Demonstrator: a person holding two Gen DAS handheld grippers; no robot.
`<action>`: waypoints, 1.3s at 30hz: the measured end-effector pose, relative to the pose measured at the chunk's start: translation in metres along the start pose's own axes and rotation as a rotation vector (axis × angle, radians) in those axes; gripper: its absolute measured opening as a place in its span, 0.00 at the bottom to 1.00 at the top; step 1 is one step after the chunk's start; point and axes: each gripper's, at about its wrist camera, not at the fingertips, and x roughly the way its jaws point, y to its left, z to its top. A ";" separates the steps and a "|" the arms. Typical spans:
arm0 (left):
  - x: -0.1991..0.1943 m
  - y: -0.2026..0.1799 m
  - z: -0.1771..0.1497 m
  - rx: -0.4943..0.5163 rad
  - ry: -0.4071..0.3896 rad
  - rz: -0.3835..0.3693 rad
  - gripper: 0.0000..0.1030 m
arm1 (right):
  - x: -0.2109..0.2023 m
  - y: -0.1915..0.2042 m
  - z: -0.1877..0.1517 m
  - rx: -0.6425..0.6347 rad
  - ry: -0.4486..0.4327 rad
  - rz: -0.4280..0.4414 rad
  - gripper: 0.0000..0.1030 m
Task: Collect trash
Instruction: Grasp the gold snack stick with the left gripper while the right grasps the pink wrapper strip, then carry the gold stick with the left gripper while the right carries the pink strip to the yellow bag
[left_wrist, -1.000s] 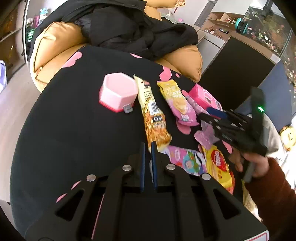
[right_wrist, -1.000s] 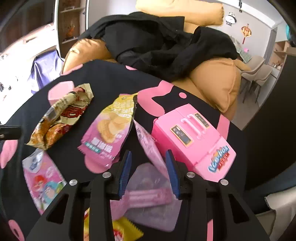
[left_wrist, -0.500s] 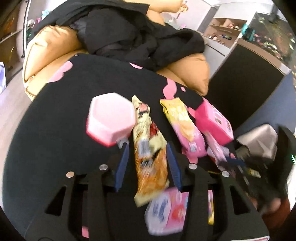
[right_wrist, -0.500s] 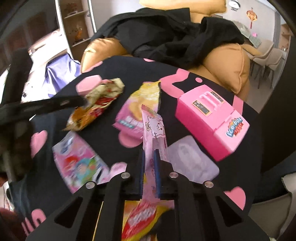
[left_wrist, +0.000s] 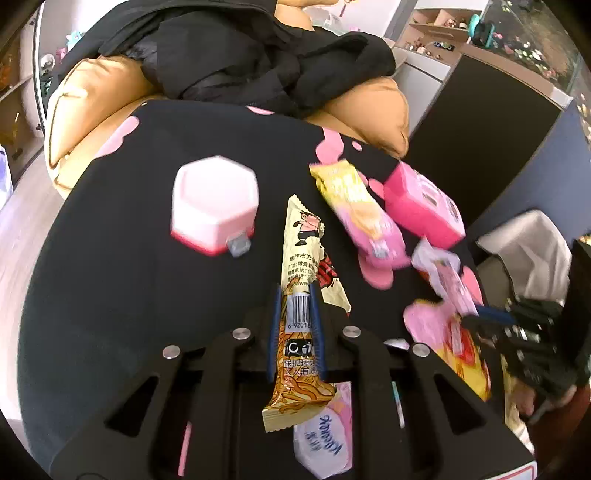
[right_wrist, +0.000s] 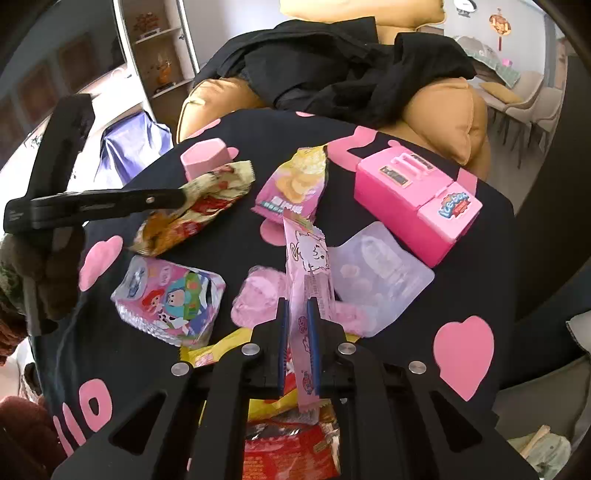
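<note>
Both grippers have a piece of trash: the left gripper (left_wrist: 295, 325) has its fingers closed on the noodle wrapper (left_wrist: 301, 295), and the right gripper (right_wrist: 295, 332) pinches the pink wrapper (right_wrist: 308, 273), both near the worktop's (right_wrist: 406, 332) front edge. Next, I judge, each must lift clear and find a bin; none shows. More packets (right_wrist: 170, 295) lie on the black, pink-hearted cloth, with a tan sofa (right_wrist: 450, 110) beyond.
</note>
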 end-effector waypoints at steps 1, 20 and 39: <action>-0.005 0.000 -0.004 0.004 0.003 -0.006 0.14 | 0.000 0.001 -0.001 -0.001 -0.001 0.000 0.11; 0.022 -0.007 -0.003 0.031 0.078 0.070 0.17 | -0.008 0.012 -0.016 -0.005 0.004 -0.023 0.11; -0.069 -0.054 -0.004 0.086 -0.133 -0.016 0.15 | -0.075 0.017 -0.020 -0.001 -0.146 -0.068 0.11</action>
